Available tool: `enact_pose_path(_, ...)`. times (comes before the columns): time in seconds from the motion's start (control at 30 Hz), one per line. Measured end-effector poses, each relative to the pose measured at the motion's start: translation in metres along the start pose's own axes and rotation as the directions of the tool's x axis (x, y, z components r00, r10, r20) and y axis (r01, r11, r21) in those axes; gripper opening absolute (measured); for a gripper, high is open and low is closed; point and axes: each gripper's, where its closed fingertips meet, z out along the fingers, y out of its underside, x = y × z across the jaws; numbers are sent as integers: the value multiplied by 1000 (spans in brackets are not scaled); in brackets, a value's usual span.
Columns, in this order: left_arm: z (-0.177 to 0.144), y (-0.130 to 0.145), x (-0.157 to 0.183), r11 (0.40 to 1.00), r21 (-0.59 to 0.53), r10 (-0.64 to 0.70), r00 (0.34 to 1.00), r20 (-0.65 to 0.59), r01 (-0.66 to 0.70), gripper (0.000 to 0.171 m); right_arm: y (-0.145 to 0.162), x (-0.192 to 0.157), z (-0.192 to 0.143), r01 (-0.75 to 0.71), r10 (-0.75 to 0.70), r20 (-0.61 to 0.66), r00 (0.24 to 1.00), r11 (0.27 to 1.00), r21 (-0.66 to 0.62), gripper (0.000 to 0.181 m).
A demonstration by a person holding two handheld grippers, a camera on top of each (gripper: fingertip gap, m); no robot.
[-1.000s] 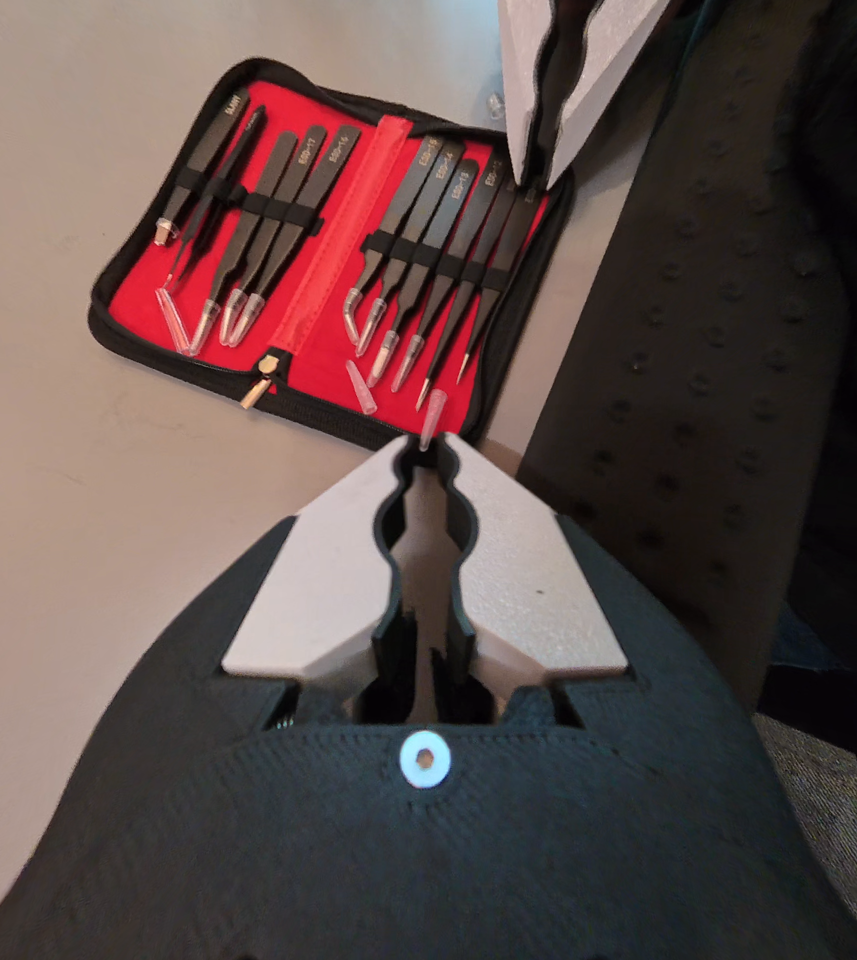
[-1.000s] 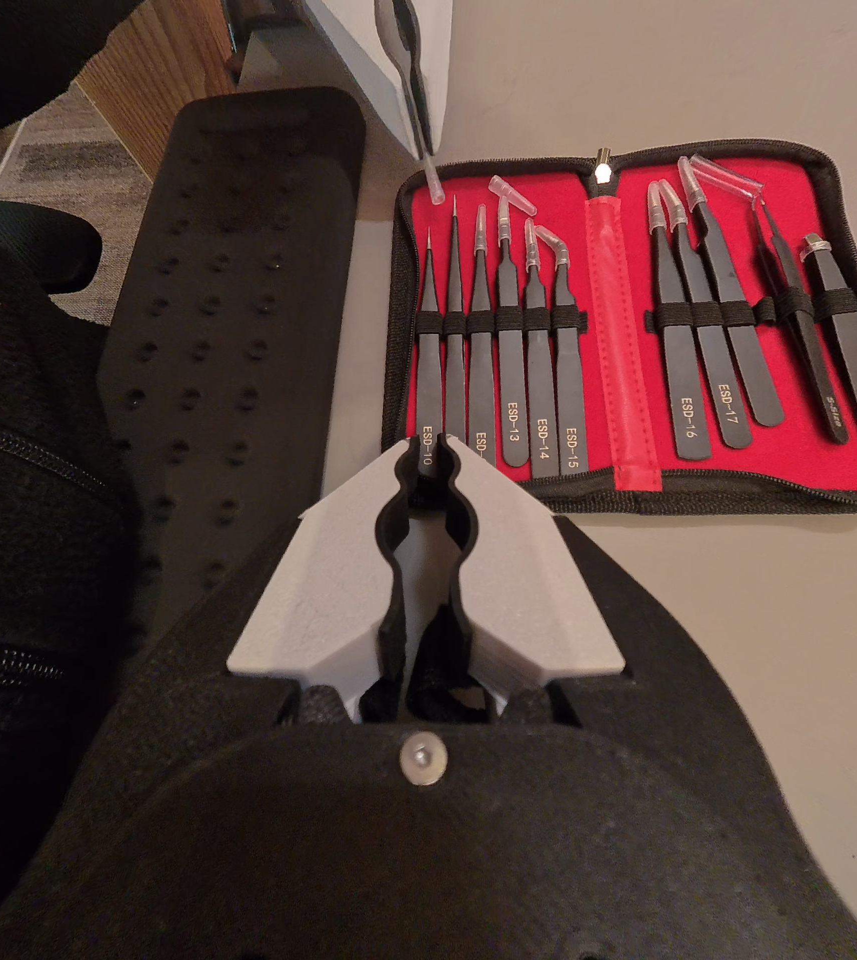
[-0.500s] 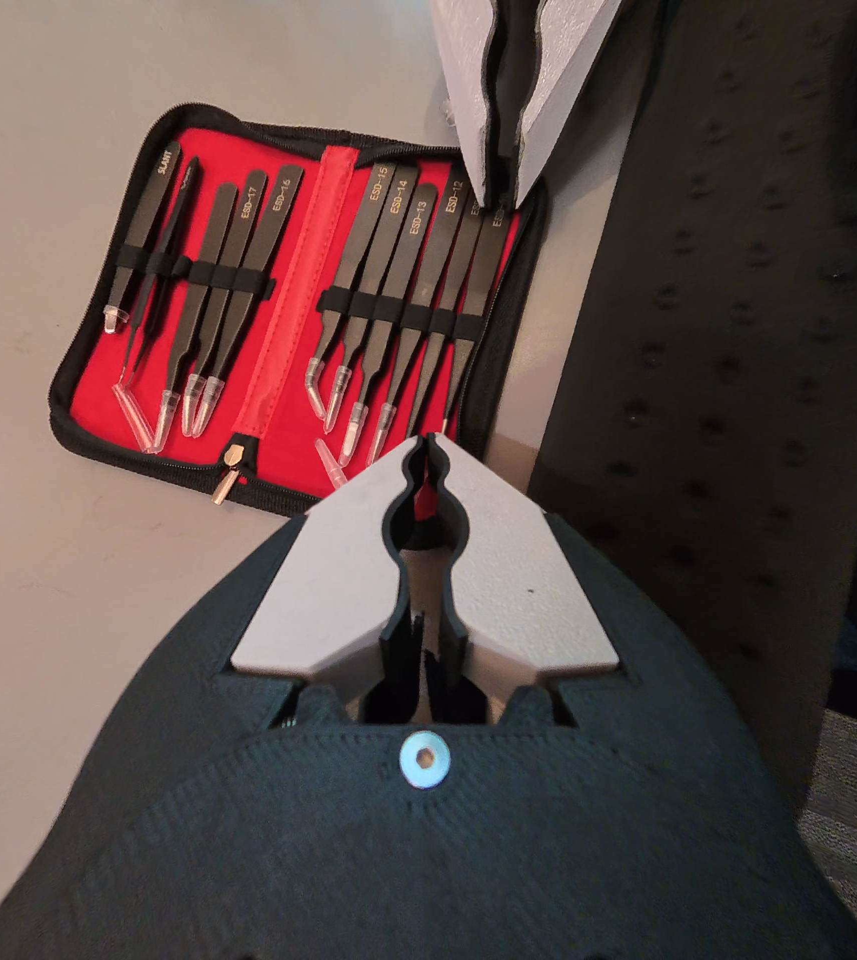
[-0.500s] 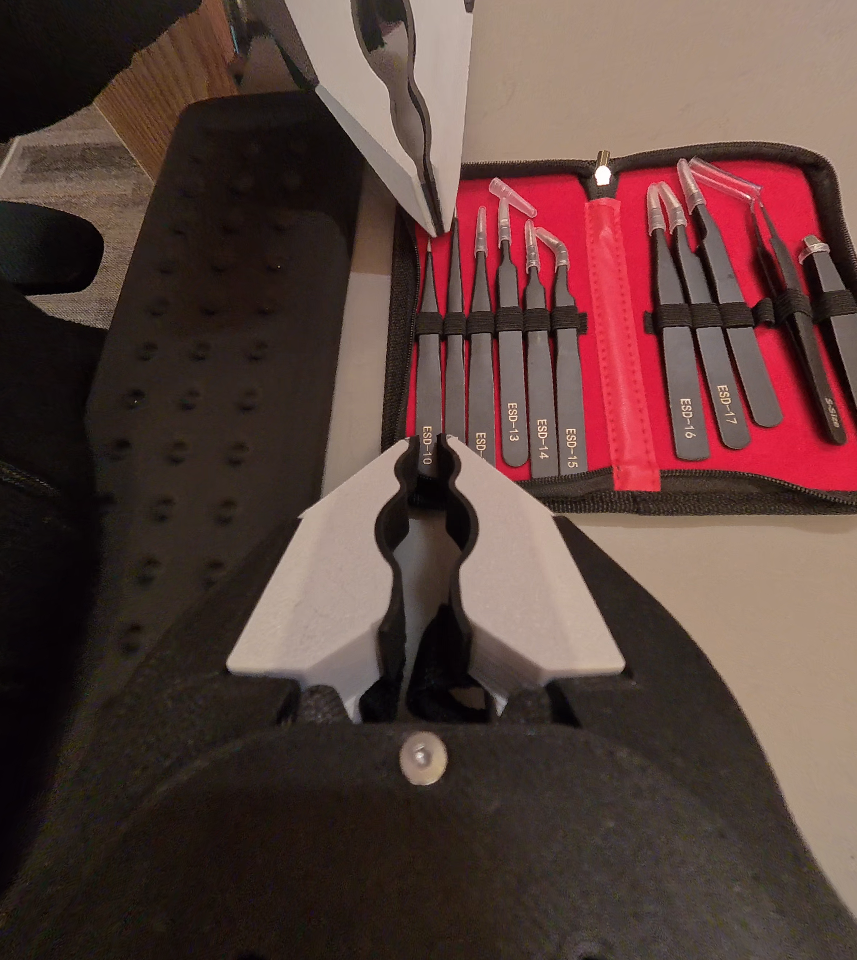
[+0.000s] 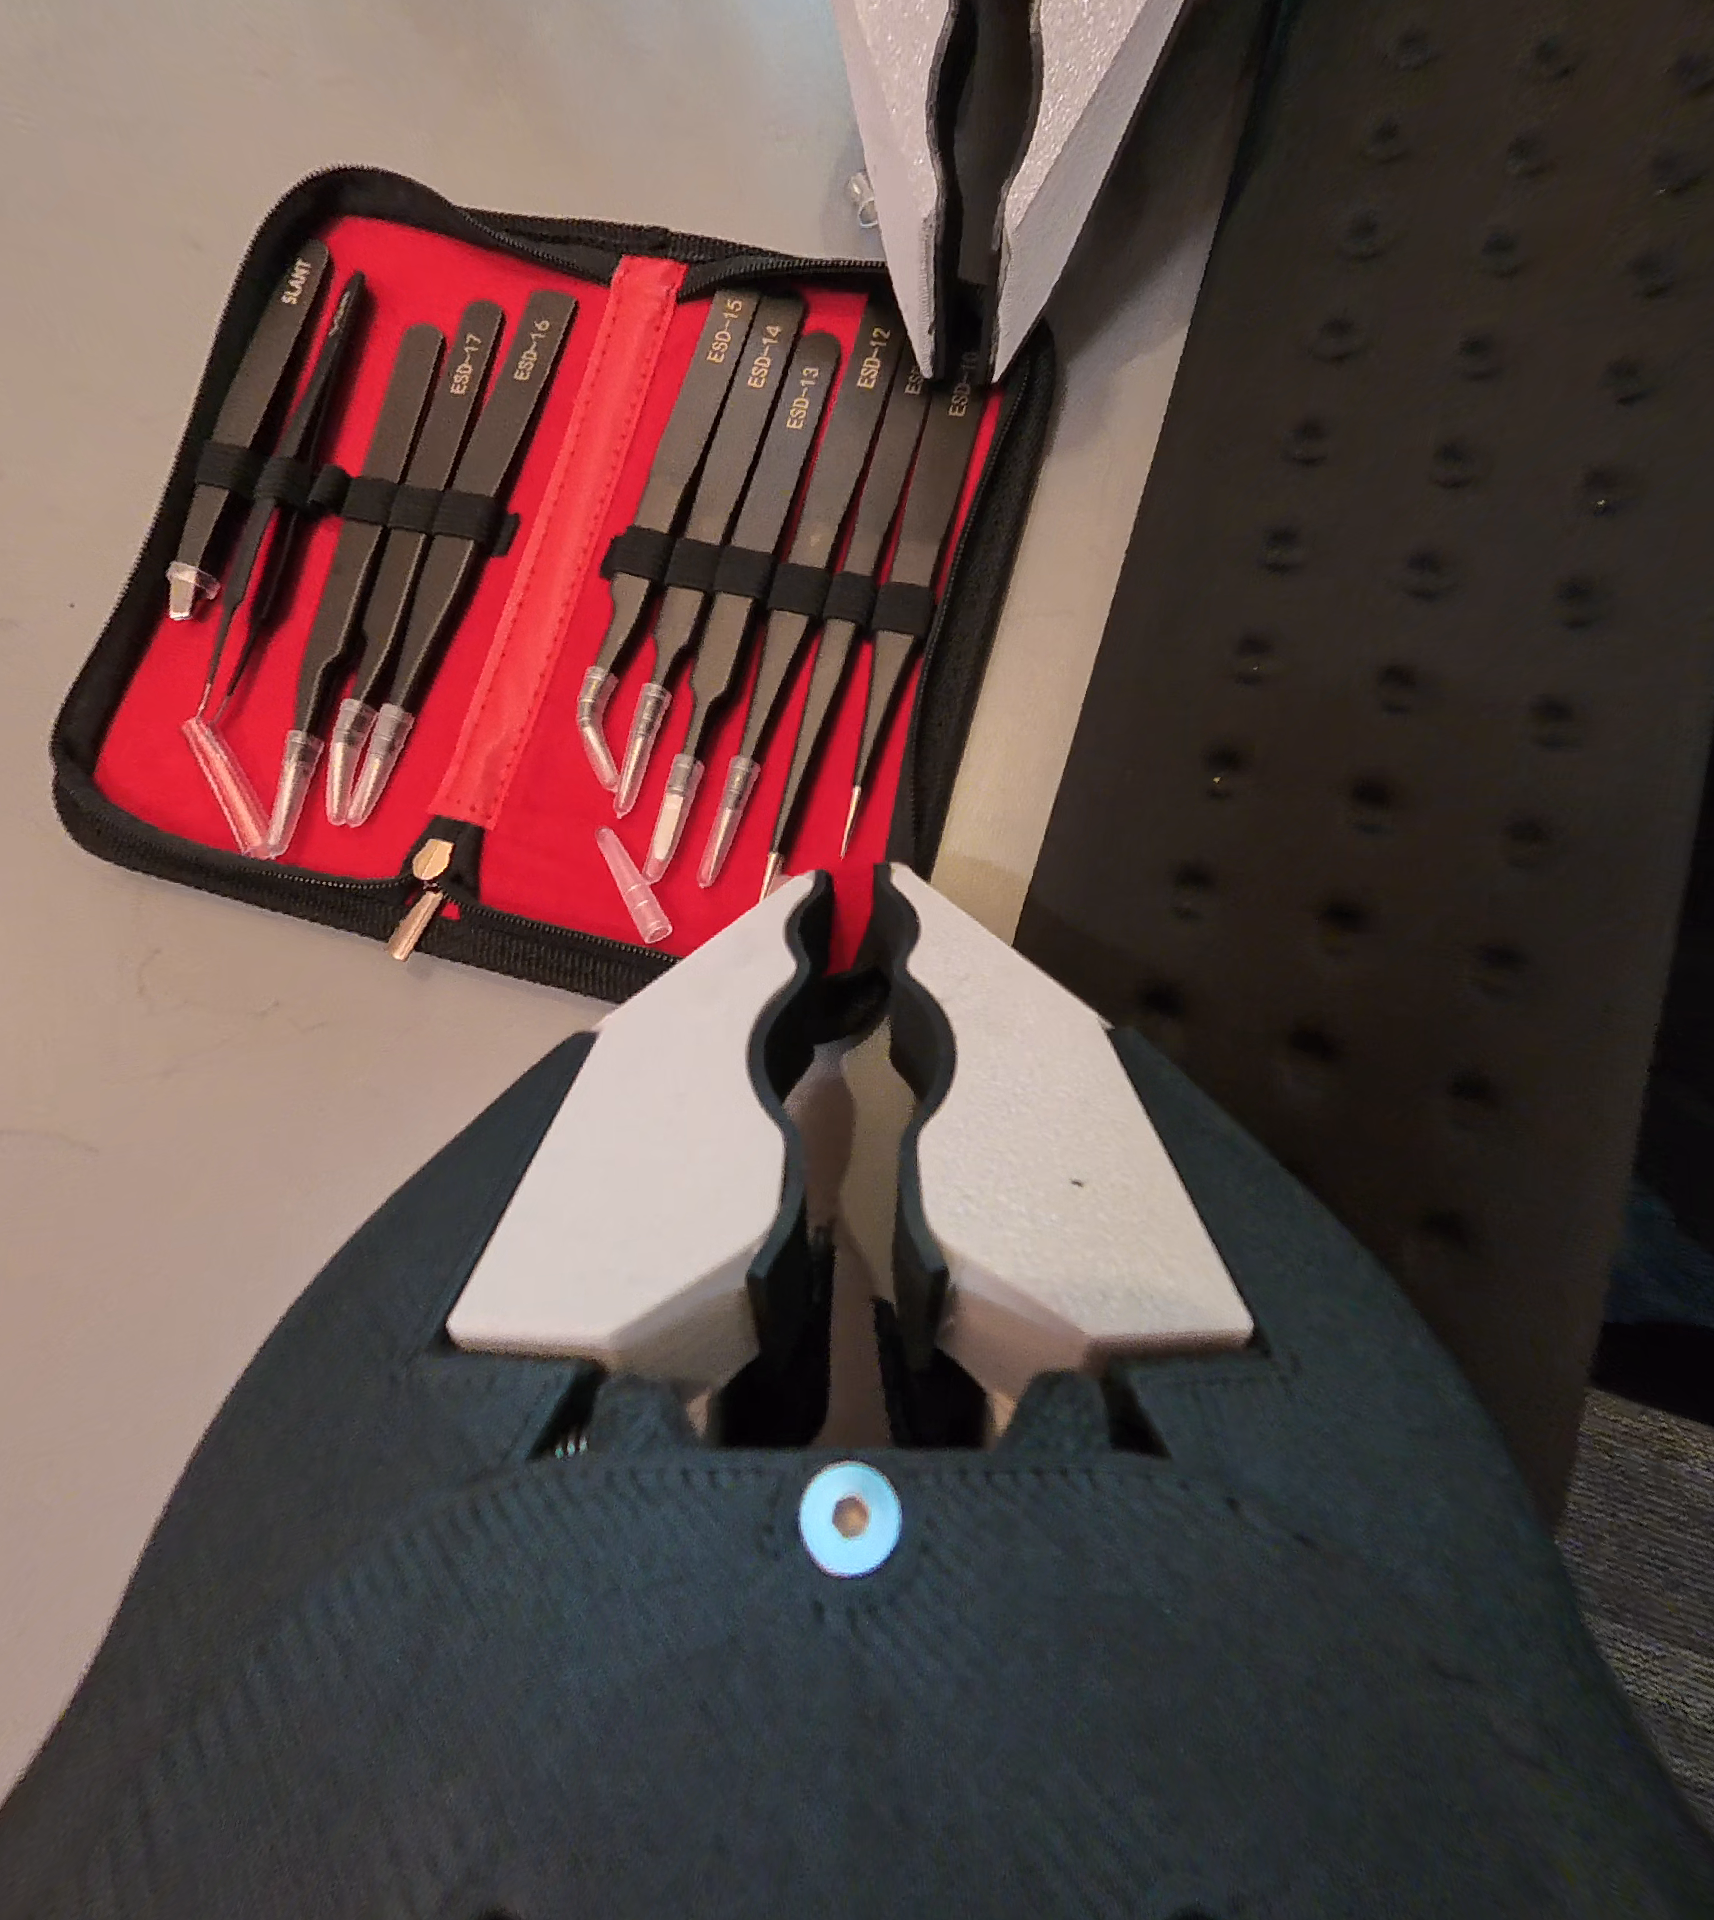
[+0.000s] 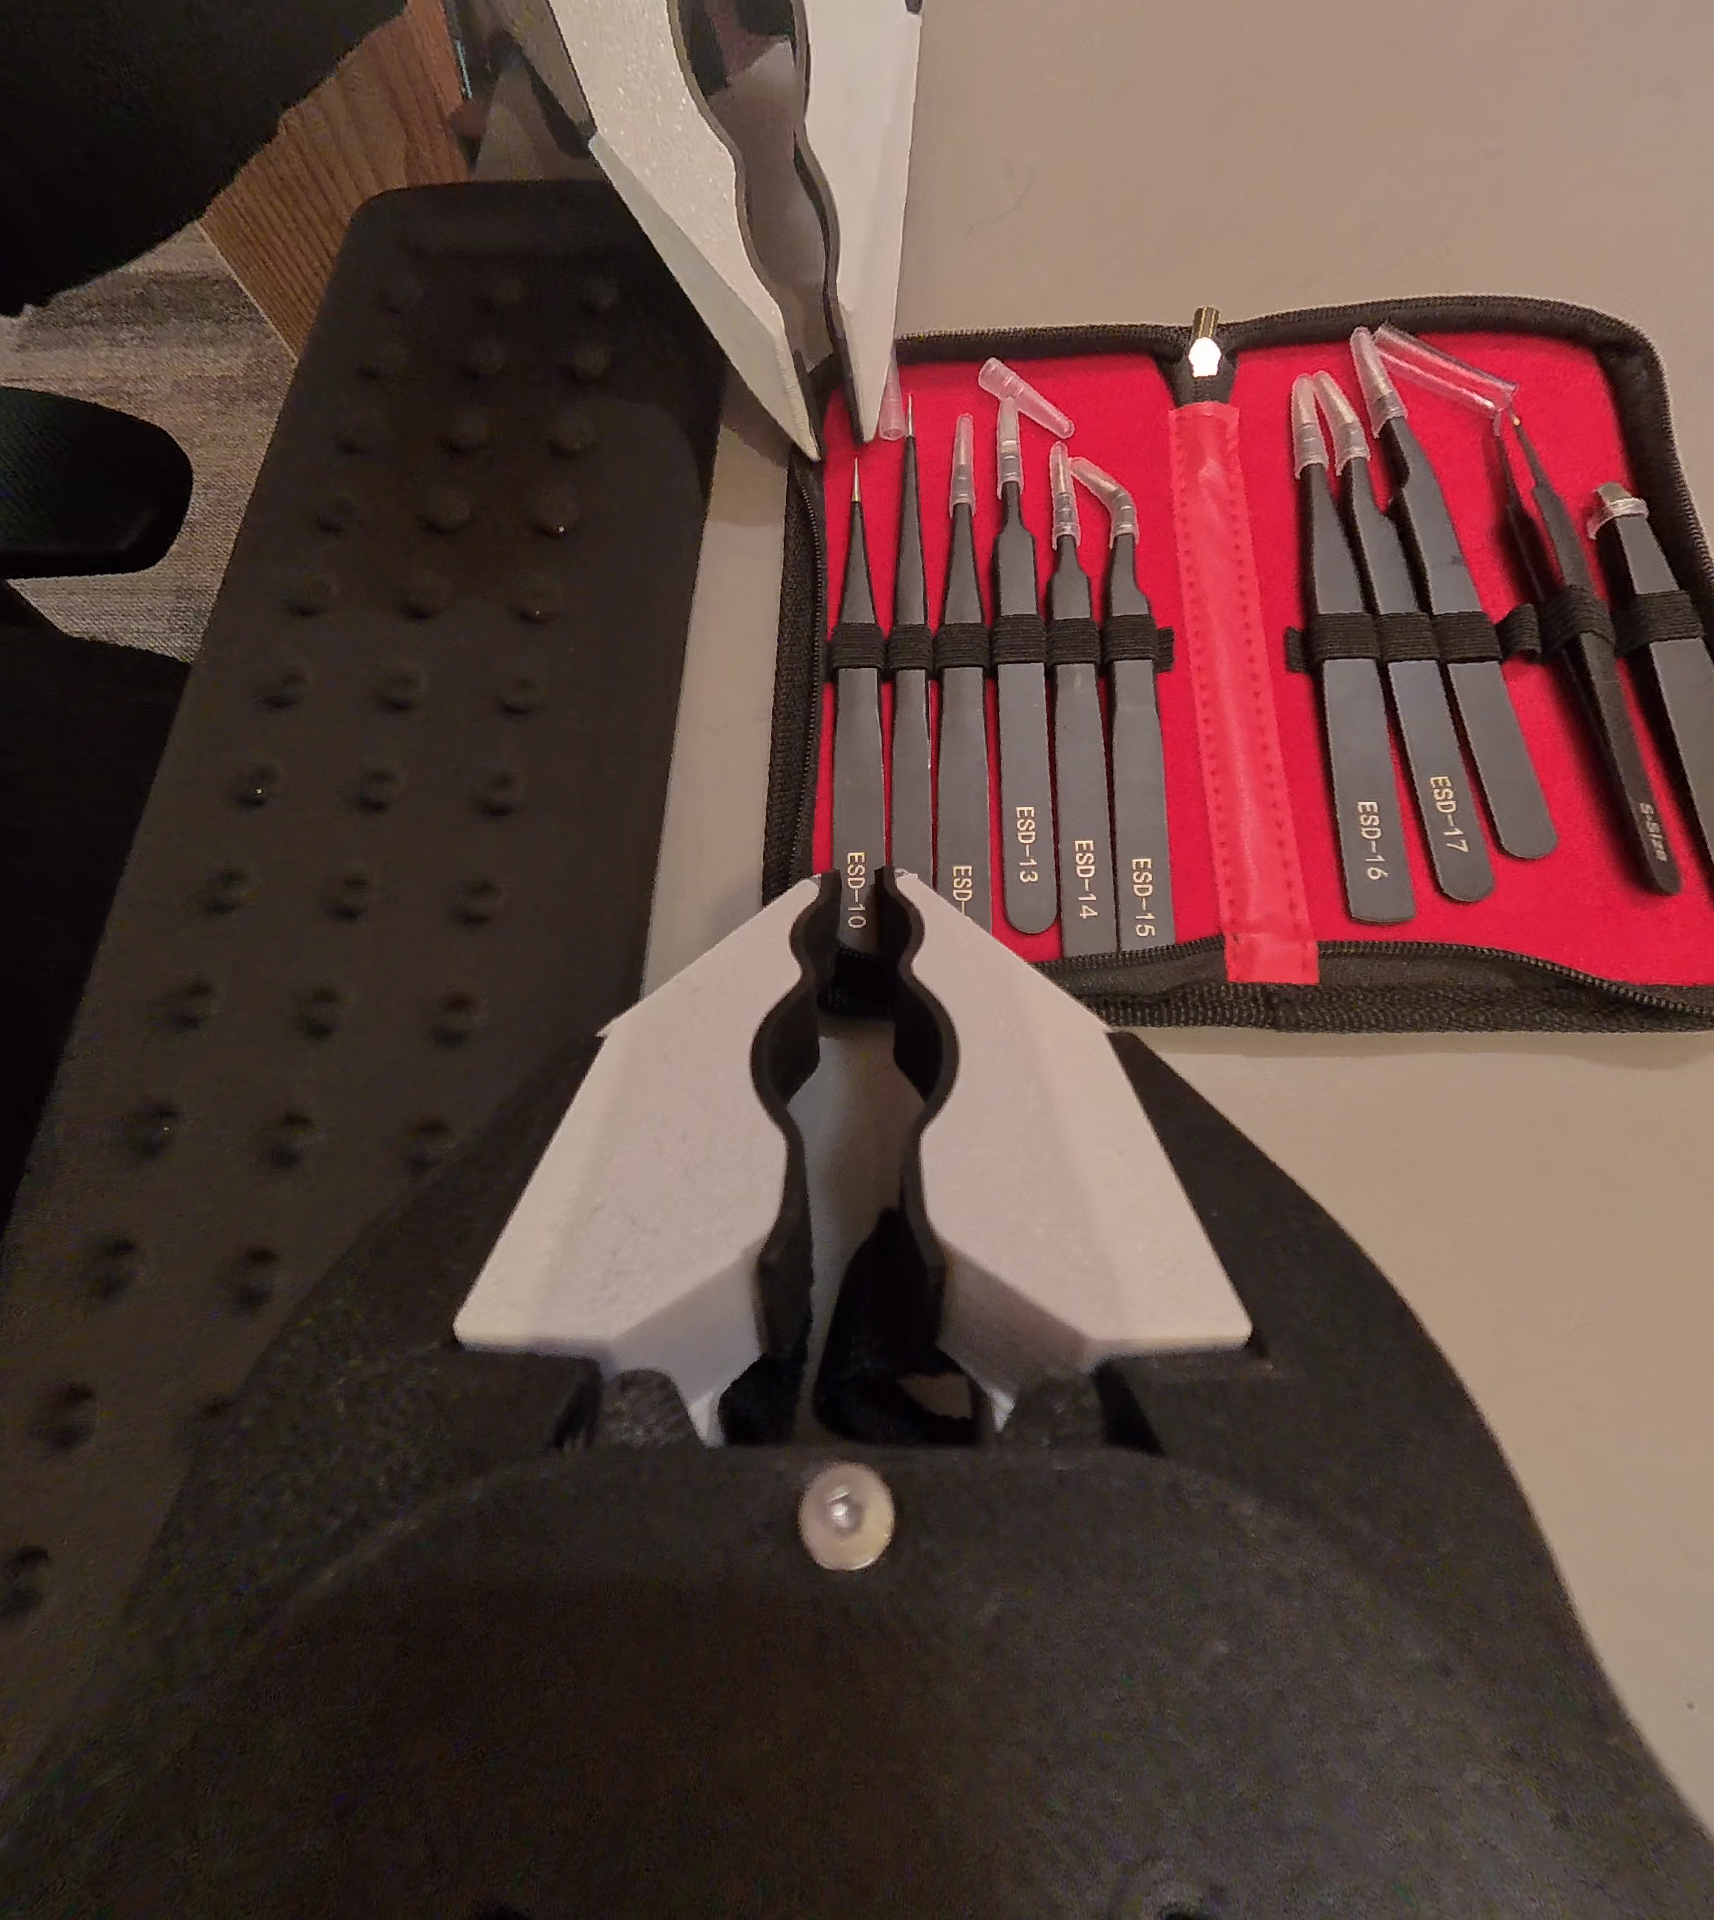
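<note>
Now, case position: open tweezer case (image 6: pixel 1518 935), red lining and black zip edge, fills the upper right of the right wrist view, flat on the beige table (image 6: pixel 1352 1351).
Case vs right claw: right gripper (image 6: pixel 855 883) sits at the case's lower left corner. The handle end of the leftmost tweezer (image 6: pixel 858 748) shows in the slit between its tips.
Right claw state: tips narrowly apart; grip on that handle cannot be told.
Case vs left claw: left gripper (image 5: pixel 851 878) is at the case's lower right edge in its own view. Red lining shows through its narrow slit.
Left claw state: a clear cap (image 6: pixel 891 410) lies right at its tip in the right wrist view; pinched or merely beside, cannot tell.
Change, 1.0 s: a cap then stuck out plainly from the left tips; the left claw has since closed in on the case. Right claw unmoved.
Count: tweezers (image 6: pixel 1024 727) 11, six in one half, five in the other; loose caps (image 6: pixel 1024 400) on the lining 2.
Surround: black dimpled panel (image 6: pixel 365 831) beside the case, at left.
</note>
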Motion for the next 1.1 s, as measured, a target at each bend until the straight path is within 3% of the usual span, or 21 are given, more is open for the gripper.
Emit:
enact_pose_path(0.17, -10, -3, -4, 999, -2, 36, 998, 47, -35, 16, 0, 0, 0, 9, -9, -7, 1000, 1000, 0, 5)
enact_pose_path(0.47, -12, 11, -21, 996, -81, 43, 993, 113, -34, 11, 0, 0, 0, 19, -19, -14, 1000, 1000, 0, 5)
enact_pose_path(0.73, -11, 8, -15, 997, -52, 58, 994, 89, -54, 1, 0, 0, 0, 19, -19, -12, 1000, 1000, 0, 5)
enact_pose_path(1.1, -5, 6, -5, 998, -17, 63, 997, 35, -63, 1, 0, 0, 0, 21, -21, -10, 1000, 1000, 0, 5)
